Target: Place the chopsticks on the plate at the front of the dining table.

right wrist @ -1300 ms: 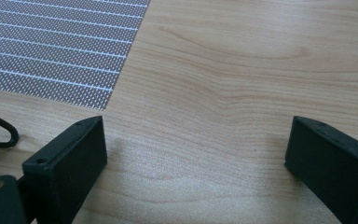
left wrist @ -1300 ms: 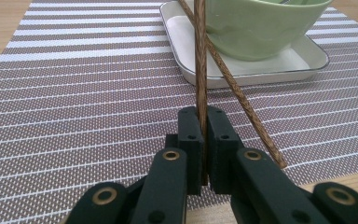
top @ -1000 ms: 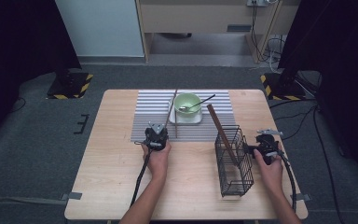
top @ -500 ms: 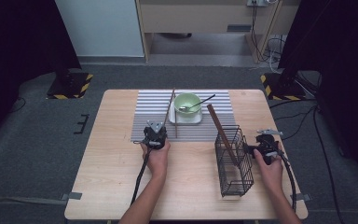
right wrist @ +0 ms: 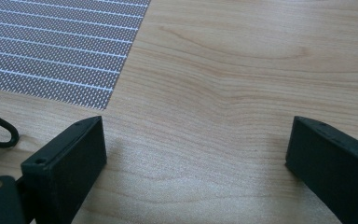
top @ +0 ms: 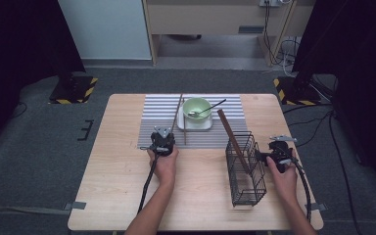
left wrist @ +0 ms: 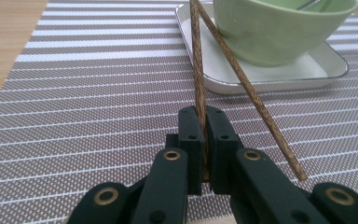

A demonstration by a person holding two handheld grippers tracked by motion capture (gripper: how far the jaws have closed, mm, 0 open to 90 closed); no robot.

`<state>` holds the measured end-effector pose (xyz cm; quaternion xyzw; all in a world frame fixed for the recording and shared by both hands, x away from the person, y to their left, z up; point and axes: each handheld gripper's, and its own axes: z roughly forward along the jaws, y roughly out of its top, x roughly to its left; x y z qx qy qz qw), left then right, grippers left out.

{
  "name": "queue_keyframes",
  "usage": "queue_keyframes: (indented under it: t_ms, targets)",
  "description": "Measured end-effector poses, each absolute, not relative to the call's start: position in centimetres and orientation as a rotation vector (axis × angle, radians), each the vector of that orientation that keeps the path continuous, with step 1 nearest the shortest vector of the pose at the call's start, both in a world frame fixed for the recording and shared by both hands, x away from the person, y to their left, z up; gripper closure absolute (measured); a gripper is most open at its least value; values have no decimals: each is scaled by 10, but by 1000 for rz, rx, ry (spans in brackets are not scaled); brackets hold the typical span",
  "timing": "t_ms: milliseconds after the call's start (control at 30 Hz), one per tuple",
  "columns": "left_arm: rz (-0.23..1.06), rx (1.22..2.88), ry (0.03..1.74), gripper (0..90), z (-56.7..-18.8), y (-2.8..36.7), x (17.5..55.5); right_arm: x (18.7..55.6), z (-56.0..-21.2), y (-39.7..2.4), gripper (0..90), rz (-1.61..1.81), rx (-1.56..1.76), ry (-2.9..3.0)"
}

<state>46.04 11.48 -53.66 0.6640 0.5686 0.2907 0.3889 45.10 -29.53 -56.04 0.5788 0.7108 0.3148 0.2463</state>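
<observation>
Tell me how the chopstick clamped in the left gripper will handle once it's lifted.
The chopstick looks like stiff wood, so it likely won't bend. The left gripper pinches it near one end, so the long free end may sag or pivot. Its thinness suggests it's light, though it could drag the second chopstick it crosses.

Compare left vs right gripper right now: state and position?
The left gripper is shut on one chopstick over the striped placemat; the right gripper is open and holds nothing over bare wooden table. The left sits near the green bowl, the right beside the wire basket. Both are hand-held.
</observation>
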Motion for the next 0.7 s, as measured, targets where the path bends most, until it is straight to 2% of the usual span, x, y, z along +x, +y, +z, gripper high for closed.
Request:
queue_keyframes:
  t_ms: [700]
  targets:
    - [724,1695,1489,857,-540,117,463,451,-560,-295,50,859,1579,1939]
